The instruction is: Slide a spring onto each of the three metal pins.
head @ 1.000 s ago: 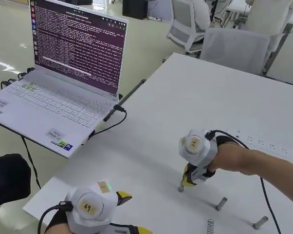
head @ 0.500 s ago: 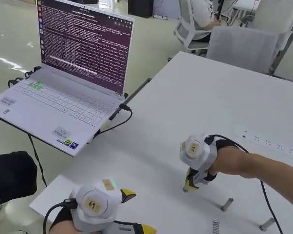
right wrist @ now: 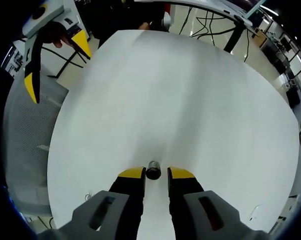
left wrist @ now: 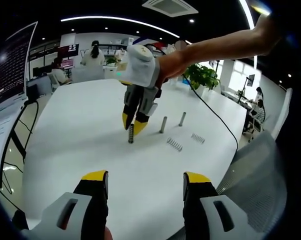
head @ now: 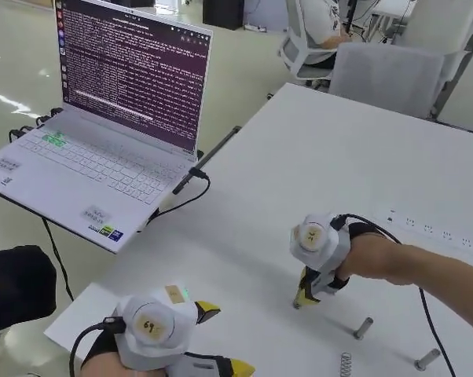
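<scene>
Metal pin (right wrist: 153,170) | between tips of right hand-held gripper (right wrist: 156,174) | jaws slightly parted

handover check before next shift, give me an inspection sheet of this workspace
surface: white table, clean
job's things: one pin wearing a spring; two bare pins; two loose springs lying flat
clutter: power strip on the table
tools: right tool open, jaws astride the sprung pin; left tool open, empty
cables: laptop lead; cable off the right tool
surroundings: laptop, office chairs, seated person
</scene>
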Motion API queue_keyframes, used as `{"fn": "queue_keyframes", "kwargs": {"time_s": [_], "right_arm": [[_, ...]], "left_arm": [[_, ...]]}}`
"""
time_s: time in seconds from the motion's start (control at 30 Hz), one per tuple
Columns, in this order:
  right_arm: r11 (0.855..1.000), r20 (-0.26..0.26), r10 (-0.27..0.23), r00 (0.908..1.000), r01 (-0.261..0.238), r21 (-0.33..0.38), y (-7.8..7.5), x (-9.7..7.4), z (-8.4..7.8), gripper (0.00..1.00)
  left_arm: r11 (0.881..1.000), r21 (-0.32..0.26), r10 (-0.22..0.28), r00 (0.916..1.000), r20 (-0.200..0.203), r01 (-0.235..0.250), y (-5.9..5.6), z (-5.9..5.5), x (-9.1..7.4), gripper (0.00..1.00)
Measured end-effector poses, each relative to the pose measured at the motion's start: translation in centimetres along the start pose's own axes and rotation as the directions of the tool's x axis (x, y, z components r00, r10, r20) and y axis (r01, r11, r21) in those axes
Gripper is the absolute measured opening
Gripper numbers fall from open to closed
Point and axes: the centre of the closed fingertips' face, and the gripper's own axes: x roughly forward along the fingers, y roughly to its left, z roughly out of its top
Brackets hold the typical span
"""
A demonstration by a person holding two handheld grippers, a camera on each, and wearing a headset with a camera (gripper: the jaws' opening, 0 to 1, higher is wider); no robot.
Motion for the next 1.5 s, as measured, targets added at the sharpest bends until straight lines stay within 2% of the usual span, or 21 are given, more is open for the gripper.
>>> {"fn": "queue_keyframes", "kwargs": {"time_s": [0.27,0.4,0.53,0.7,0.87,1.1,1.23,1.43,1.5], "right_arm": [[1.0,0.006,-0.02,0.9998,0.02,-0.014,0.2,-1.4,-0.1,0.21],[0.999,0.053,-0.033,0.998,0.031,0.027,0.1,-2.3,0.4,0.22],[0.998,0.075,-0.047,0.9961,0.044,0.043,0.2,-3.2,0.5,0.24],[0.997,0.083,-0.063,0.9945,0.058,0.059,0.4,-4.0,0.0,0.26],[0.991,0.125,-0.087,0.9884,0.073,0.114,0.7,-4.9,-0.4,0.27],[0.974,0.186,-0.124,0.9747,0.084,0.21,1.1,-6.2,-1.3,0.3],[0.958,0.218,-0.155,0.9636,0.092,0.272,1.2,-6.9,-2.1,0.32],[0.929,0.264,-0.207,0.942,0.105,0.354,1.4,-7.9,-3.0,0.33],[0.915,0.286,-0.23,0.9303,0.107,0.389,1.5,-8.4,-3.4,0.33]], "left_arm": [[1.0,0.012,-0.007,0.9999,0.01,0.007,-0.2,0.7,0.1,0.56],[1.0,0.018,-0.013,0.9998,0.012,0.012,-0.5,1.0,0.2,0.56],[0.999,0.025,-0.021,0.9997,0.012,0.021,-0.8,1.2,0.4,0.56],[0.999,0.031,-0.027,0.9996,0.012,0.027,-0.9,1.4,0.6,0.56],[0.999,0.033,-0.027,0.9995,0.013,0.027,-1.0,1.4,0.5,0.56],[0.999,0.032,-0.031,0.9995,0.008,0.031,-1.2,1.2,0.5,0.56],[0.999,0.035,-0.033,0.9994,0.008,0.033,-1.3,1.4,0.5,0.56],[0.999,0.037,-0.035,0.9993,0.009,0.035,-1.5,1.5,0.5,0.56],[0.999,0.039,-0.036,0.9993,0.008,0.035,-1.5,1.5,0.5,0.56]]}}
